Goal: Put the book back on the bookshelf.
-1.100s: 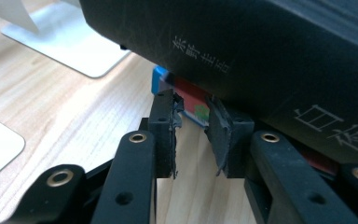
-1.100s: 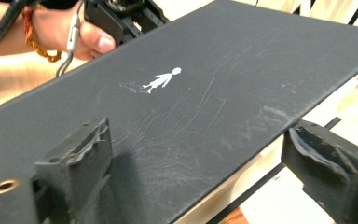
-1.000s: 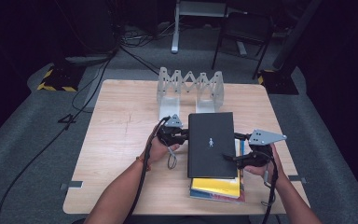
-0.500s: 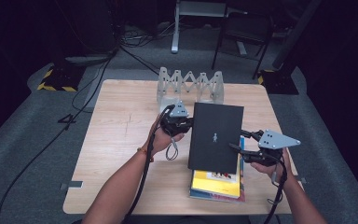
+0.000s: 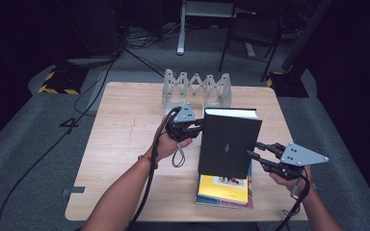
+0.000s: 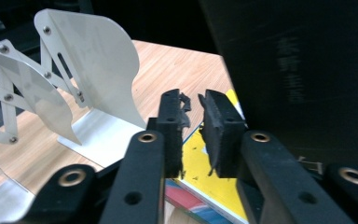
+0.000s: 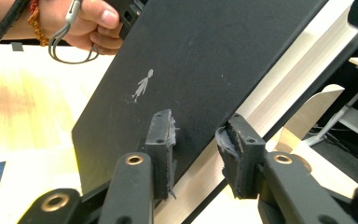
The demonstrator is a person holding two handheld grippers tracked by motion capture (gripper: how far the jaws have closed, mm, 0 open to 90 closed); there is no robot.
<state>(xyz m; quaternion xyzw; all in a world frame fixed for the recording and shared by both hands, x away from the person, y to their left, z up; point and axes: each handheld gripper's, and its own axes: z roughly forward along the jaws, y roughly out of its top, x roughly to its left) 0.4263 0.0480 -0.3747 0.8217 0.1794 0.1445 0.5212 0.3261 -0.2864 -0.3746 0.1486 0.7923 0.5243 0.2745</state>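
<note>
Between both tongs, black book (image 5: 229, 142) upright

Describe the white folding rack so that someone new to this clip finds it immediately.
Start at the wooden table and look to its far edge. The white rack stands there, behind the raised black book. Its zigzag accordion of hinged plates sets it apart.
</note>
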